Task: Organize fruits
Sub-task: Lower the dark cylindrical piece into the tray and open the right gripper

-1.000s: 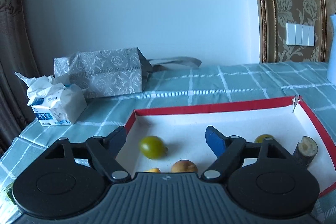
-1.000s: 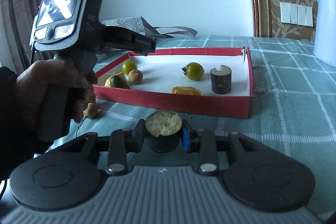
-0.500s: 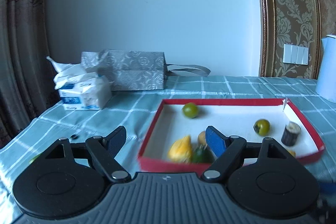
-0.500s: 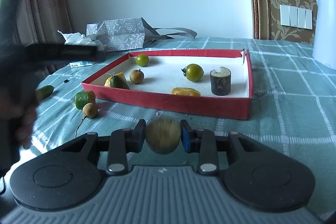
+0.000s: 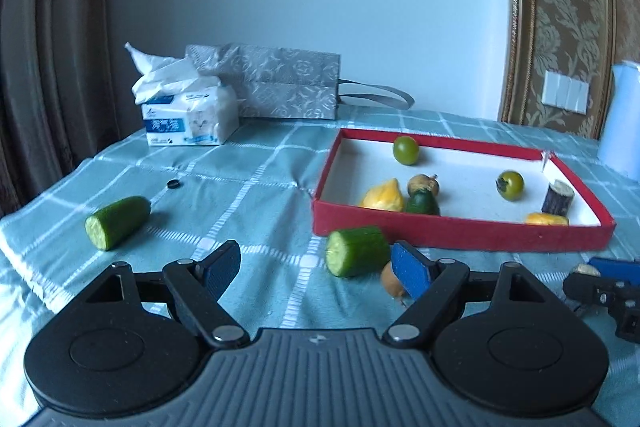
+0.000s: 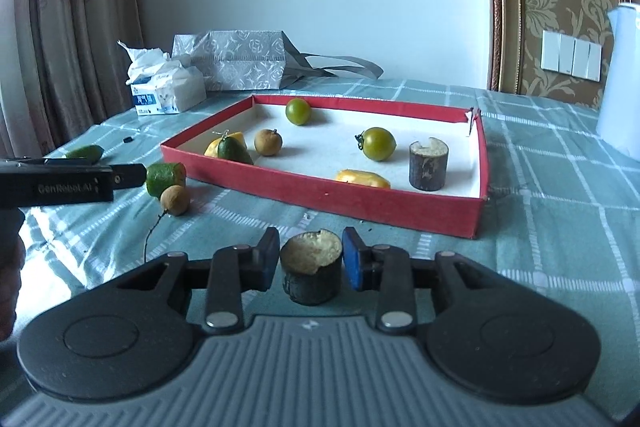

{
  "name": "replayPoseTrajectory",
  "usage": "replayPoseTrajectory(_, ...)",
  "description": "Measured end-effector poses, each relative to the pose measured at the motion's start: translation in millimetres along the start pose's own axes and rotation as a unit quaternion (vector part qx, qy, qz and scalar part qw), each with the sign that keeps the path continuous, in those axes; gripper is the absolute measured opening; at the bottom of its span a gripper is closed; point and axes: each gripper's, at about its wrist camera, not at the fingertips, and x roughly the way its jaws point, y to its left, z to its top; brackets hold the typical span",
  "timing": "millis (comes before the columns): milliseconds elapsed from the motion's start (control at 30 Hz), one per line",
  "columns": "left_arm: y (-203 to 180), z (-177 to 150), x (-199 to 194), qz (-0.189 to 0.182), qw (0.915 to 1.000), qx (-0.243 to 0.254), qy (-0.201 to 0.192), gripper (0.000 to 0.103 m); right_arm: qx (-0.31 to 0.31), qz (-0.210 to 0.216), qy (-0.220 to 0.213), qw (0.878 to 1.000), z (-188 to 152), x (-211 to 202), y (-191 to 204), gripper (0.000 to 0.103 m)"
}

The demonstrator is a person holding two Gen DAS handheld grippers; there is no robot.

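A red tray with a white floor holds two green tomatoes, a longan, yellow and green pieces and a dark sugarcane stub. My right gripper stands around a second sugarcane stub on the cloth, with narrow gaps at both pads. My left gripper is open and empty, low over the cloth left of the tray. A cucumber piece and a longan lie just beyond its right finger. Another cucumber piece lies far left.
A tissue pack and a grey gift bag stand at the back by the wall. A white kettle stands at the right. A small black ring lies on the checked cloth. Curtains hang at the left.
My left gripper has pulled back out of the tray and swung left, down near the loose cucumber and longan. My right gripper has stayed in place and its jaws have opened slightly off the stub.
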Motion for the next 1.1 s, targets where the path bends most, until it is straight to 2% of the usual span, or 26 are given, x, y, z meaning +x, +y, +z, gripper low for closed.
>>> replayPoseTrajectory(300, 6, -3, 1, -0.008, 0.9999, -0.012, 0.0, 0.083, -0.025, -0.008, -0.001, 1.0, 0, 0, 8, 0.032)
replayPoseTrajectory(567, 8, -5, 6, -0.011, 0.9998, -0.017, 0.005, 0.083, -0.018, -0.009, -0.042, 0.999, 17, -15, 7, 0.032)
replayPoseTrajectory(767, 8, -7, 10, -0.013, 0.9997, -0.017, 0.012, 0.083, -0.029, -0.017, -0.062, 0.997, 41, -16, 11, 0.032)
replayPoseTrajectory(967, 10, -8, 13, -0.015, 0.9995, -0.019, 0.018, 0.083, -0.026, -0.048, -0.078, 0.995, 82, 10, 2, 0.032)
replayPoseTrajectory(1100, 21, -7, 21, -0.023, 0.9975, -0.052, 0.042, 0.083, -0.014, -0.061, -0.069, 0.996, 101, 41, -6, 0.032)
